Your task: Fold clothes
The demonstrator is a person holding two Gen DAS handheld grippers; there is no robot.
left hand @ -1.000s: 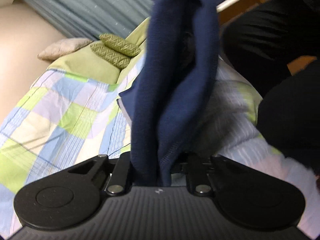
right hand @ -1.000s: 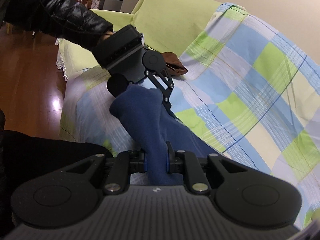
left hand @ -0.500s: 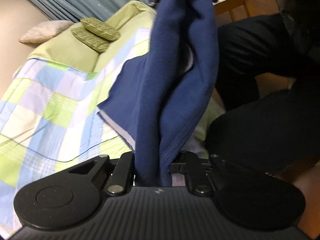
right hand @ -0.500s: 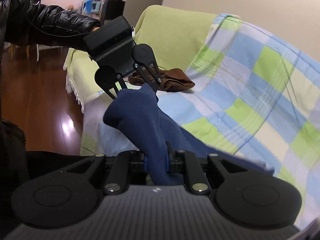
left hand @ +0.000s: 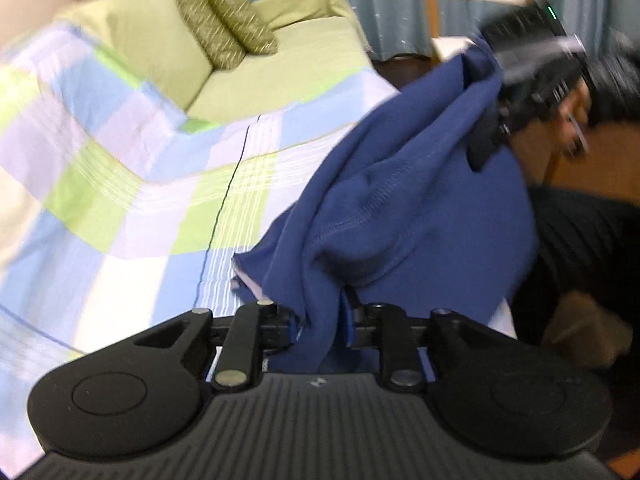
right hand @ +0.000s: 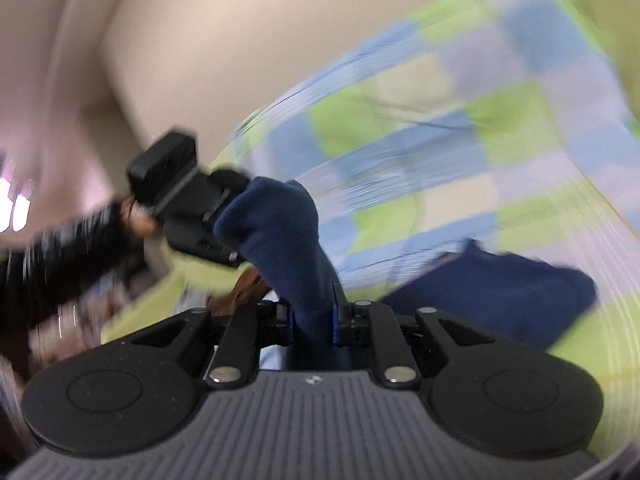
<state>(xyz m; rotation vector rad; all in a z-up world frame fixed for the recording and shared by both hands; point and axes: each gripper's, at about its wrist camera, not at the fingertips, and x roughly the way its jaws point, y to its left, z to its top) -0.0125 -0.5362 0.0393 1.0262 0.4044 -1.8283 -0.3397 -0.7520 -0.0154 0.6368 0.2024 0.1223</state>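
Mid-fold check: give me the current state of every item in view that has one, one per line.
Navy garment: lifted, bunched, strung between both grippers, one end trailing on the checked sheet.
Left hand-held gripper: jaws just widened, navy cloth between them.
Right hand-held gripper: shut on the garment.
Two green cushions: leaning on the sofa back.

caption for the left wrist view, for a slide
Left tool holding a navy garment above a checked sofa cover, the right tool gripping its far end.
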